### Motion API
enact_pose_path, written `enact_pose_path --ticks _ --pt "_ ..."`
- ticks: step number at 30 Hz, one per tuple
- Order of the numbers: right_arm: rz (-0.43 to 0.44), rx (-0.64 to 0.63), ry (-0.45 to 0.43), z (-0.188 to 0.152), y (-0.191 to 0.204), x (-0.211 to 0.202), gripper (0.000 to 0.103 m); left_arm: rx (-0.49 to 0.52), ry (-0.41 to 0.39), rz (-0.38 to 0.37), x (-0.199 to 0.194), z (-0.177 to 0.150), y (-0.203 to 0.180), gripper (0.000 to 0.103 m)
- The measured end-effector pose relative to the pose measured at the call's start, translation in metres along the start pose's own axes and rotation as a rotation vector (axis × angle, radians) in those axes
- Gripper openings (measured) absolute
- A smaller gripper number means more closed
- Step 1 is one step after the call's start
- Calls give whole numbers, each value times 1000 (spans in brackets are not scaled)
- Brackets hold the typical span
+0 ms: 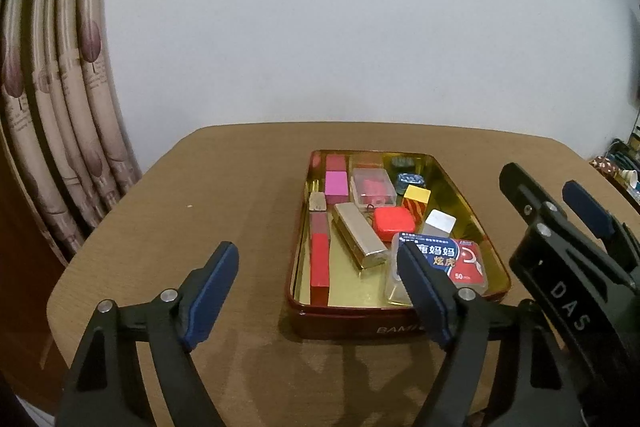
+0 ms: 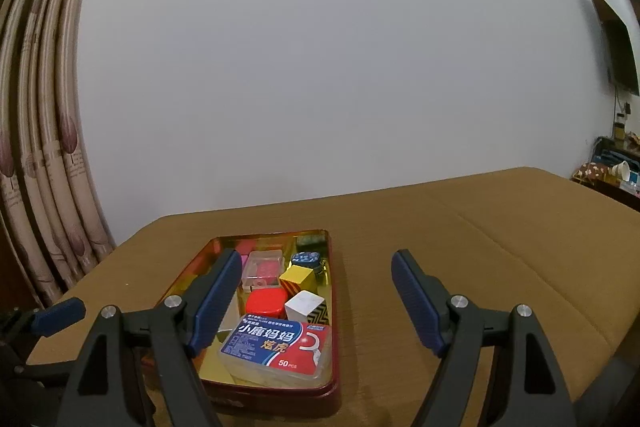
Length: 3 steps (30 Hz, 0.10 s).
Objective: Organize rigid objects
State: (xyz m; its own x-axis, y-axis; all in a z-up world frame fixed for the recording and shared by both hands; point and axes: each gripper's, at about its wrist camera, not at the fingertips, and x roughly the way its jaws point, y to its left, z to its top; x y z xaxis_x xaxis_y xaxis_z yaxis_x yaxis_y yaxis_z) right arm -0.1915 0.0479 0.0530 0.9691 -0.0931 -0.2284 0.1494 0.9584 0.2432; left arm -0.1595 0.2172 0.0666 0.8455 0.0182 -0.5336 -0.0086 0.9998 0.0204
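A dark red tin tray (image 1: 360, 319) with a gold inside sits on the brown table; it also shows in the right wrist view (image 2: 334, 307). It holds a floss-pick box (image 1: 452, 259) (image 2: 276, 347), a red square case (image 1: 394, 223) (image 2: 266, 303), a gold bar (image 1: 360, 239), a long red block (image 1: 320, 259), a pink block (image 1: 335, 187), a clear box (image 1: 372, 187), a yellow cube (image 1: 417, 197) and a white cube (image 1: 439, 223). My left gripper (image 1: 316, 291) is open and empty before the tray's near edge. My right gripper (image 2: 316, 295) is open and empty, just right of the tray; it shows in the left wrist view (image 1: 560, 203).
The table (image 1: 200, 207) extends left of the tray and right of it (image 2: 500, 247). Patterned curtains (image 1: 60, 107) hang at the left. A white wall stands behind. Cluttered furniture (image 2: 612, 167) is at the far right.
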Motion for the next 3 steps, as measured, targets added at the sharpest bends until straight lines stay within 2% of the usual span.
enact_pose_path --ticks 3 --pt "1 12 5 2 -2 0 79 20 -22 23 -7 3 -3 79"
